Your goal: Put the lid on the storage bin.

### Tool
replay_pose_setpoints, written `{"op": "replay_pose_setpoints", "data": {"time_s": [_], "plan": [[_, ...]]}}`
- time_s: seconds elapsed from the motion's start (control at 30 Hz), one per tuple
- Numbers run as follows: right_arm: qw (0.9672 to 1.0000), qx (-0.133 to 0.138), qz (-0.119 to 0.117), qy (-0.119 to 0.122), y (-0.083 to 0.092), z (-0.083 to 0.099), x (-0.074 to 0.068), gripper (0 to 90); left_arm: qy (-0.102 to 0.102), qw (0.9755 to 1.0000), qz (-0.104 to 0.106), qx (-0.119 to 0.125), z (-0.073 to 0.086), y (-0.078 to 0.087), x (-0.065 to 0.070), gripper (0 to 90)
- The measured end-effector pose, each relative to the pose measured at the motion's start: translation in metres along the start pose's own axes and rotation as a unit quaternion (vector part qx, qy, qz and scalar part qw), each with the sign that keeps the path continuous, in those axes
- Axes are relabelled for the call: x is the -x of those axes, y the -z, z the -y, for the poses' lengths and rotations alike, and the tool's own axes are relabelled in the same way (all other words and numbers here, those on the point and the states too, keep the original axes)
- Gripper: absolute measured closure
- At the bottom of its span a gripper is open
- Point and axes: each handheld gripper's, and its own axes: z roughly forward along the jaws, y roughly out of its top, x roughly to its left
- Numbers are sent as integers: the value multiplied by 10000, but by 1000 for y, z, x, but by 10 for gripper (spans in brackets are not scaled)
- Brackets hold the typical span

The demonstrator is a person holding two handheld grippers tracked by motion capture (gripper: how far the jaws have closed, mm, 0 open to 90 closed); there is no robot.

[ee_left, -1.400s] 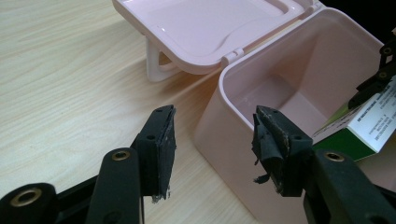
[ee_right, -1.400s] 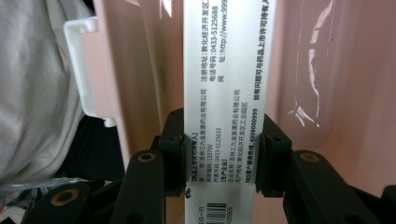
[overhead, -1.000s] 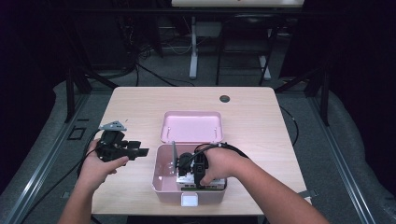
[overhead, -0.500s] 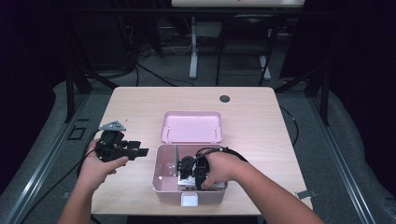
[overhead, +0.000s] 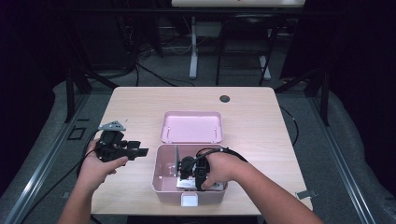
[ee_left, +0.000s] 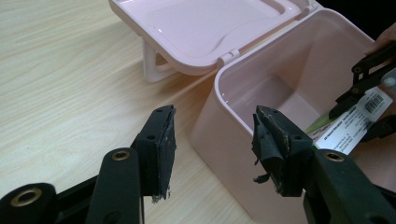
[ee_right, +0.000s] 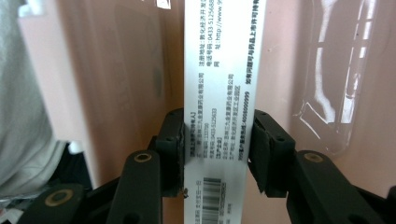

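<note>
A pink box (overhead: 164,192) stands open near the table's front edge, its lid (overhead: 191,126) folded back flat behind it. My right gripper (overhead: 184,170) reaches down inside the box. Its jaws have just been opening a little, and a white printed carton (ee_right: 219,70) with a barcode still sits between the pads, which touch its sides. The carton (ee_left: 355,121) also appears in the left gripper view beside the box wall (ee_left: 229,140). My left gripper (overhead: 139,148) hovers open and empty just left of the box, jaws pointing at it (ee_left: 212,126).
The light wooden table (overhead: 252,116) has a small black round cap (overhead: 225,98) near its far edge. A white latch (overhead: 190,200) sits on the box's front. Dark floor, cables and stand legs surround the table.
The right hand has shifted slightly inside the box with the carton. The left gripper has stayed where it was.
</note>
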Motion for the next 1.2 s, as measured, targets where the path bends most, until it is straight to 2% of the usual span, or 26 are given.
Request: {"op": "replay_pose_setpoints", "data": {"time_s": [0.1, 0.47, 0.57, 1.2], "plan": [[10000, 71, 18, -15, 3, 3, 0, 601, 8, 10000, 3, -4, 0, 0, 1, 491], [9995, 133, 1, 277, 4, 5, -4, 613, -10, 10000, -5, -17, 0, -1, 1, 491], [9996, 131, -9, 236, 3, 4, -3, 611, 13, 10000, -3, -17, 0, -1, 0, 491], [9990, 135, 7, 429, 3, 5, -5, 610, 22, 10000, -17, -27, 0, -1, -1, 490]]}}
